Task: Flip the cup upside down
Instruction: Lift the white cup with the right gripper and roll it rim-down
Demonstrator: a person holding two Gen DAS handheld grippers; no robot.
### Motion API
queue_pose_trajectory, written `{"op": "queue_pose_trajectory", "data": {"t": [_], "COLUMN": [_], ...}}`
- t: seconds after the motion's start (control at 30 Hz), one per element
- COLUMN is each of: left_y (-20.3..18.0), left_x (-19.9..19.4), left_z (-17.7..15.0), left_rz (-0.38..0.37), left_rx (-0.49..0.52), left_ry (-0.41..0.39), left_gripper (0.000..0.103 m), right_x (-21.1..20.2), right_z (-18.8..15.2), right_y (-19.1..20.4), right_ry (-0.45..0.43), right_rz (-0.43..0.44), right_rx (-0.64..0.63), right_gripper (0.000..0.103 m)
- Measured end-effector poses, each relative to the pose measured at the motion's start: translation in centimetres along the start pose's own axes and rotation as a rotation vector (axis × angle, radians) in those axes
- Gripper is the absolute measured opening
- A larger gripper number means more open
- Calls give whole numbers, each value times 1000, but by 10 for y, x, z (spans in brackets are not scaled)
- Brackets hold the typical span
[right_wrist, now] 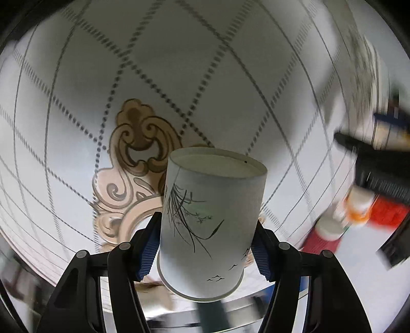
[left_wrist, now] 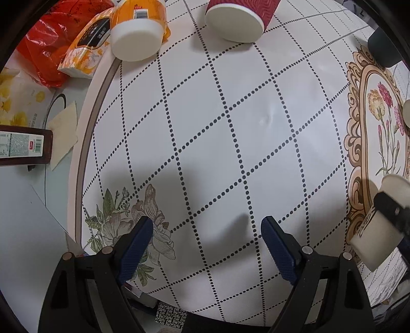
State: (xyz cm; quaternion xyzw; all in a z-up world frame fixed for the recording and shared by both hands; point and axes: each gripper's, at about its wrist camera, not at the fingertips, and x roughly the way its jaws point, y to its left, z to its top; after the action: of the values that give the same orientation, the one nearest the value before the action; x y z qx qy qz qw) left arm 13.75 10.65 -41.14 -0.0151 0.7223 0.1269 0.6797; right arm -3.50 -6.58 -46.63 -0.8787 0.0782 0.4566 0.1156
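A white paper cup (right_wrist: pixel 207 225) with black ink drawings of reeds and birds is held between the fingers of my right gripper (right_wrist: pixel 205 246), above the patterned tablecloth (right_wrist: pixel 179 76). Its base faces away from the camera and its rim is toward the camera. In the left wrist view the same cup (left_wrist: pixel 376 230) shows at the right edge, tilted, with a black finger of the right gripper across it. My left gripper (left_wrist: pixel 207 243) is open and empty over the cloth (left_wrist: pixel 230 128).
A red ribbed paper cup (left_wrist: pixel 238 18) stands upside down at the far side. An orange jar (left_wrist: pixel 138 33), a tissue pack (left_wrist: pixel 84 48), a red bag (left_wrist: pixel 48 43) and a dark bottle (left_wrist: pixel 23 146) lie at the left. A dark object (left_wrist: pixel 384 48) is at the far right.
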Motion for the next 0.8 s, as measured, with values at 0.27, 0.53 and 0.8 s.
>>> {"op": "queue_pose_trajectory", "data": {"t": [0.27, 0.53, 0.8], "left_y": [3, -4, -17], "left_x": [-6, -13, -21], "left_z": [5, 7, 6], "left_rz": [3, -1, 0], "left_rx": [17, 41, 64], "left_ry": [-18, -32, -41], "left_gripper": [86, 86, 86], "right_x": [8, 15, 29], "right_z": [-21, -47, -72], "right_y": [-52, -60, -52], "right_ry": [11, 13, 31], "right_rz": [293, 505, 714], "right_rx": [520, 875, 1230], "right_gripper": [66, 66, 66]}}
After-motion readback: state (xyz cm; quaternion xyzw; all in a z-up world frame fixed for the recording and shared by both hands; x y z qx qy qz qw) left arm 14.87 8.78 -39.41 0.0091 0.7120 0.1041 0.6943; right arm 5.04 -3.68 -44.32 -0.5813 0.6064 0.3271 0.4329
